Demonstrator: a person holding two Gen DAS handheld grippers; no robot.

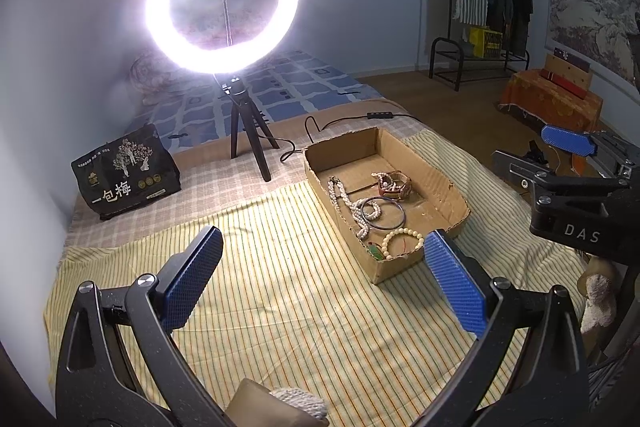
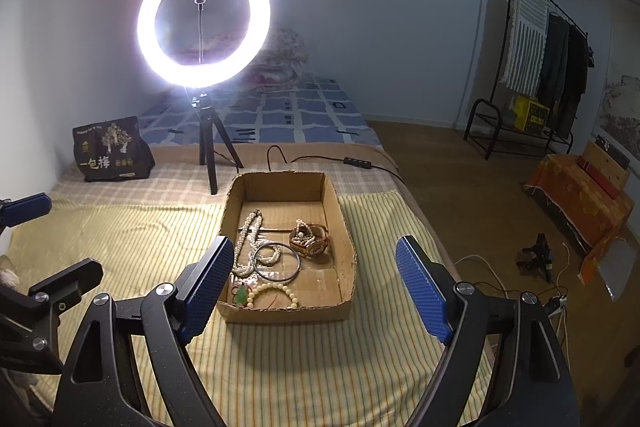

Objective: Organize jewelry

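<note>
A shallow cardboard box (image 1: 440, 183) (image 2: 344, 227) lies on the striped cloth and holds the jewelry. Inside lie a long pearl necklace (image 1: 350, 205) (image 2: 248, 243), a dark bangle (image 1: 390, 215) (image 2: 280, 263), a brown watch wrapped in beads (image 1: 394, 185) (image 2: 310, 239), a cream bead bracelet (image 1: 402, 241) (image 2: 274, 293) and a green pendant (image 1: 375, 251) (image 2: 241, 295). My left gripper (image 1: 324, 247) hangs open above the cloth, left of the box's near corner. Just short of the box's near end, my right gripper (image 2: 316, 259) stands open. Neither holds anything.
A lit ring light on a black tripod (image 1: 248, 143) (image 2: 210, 151) stands behind the box, its cable (image 1: 320, 125) trailing right. A black printed bag (image 1: 126, 173) (image 2: 110, 149) sits at the back left. The bed's right edge drops to a wooden floor (image 2: 472, 195) with cables.
</note>
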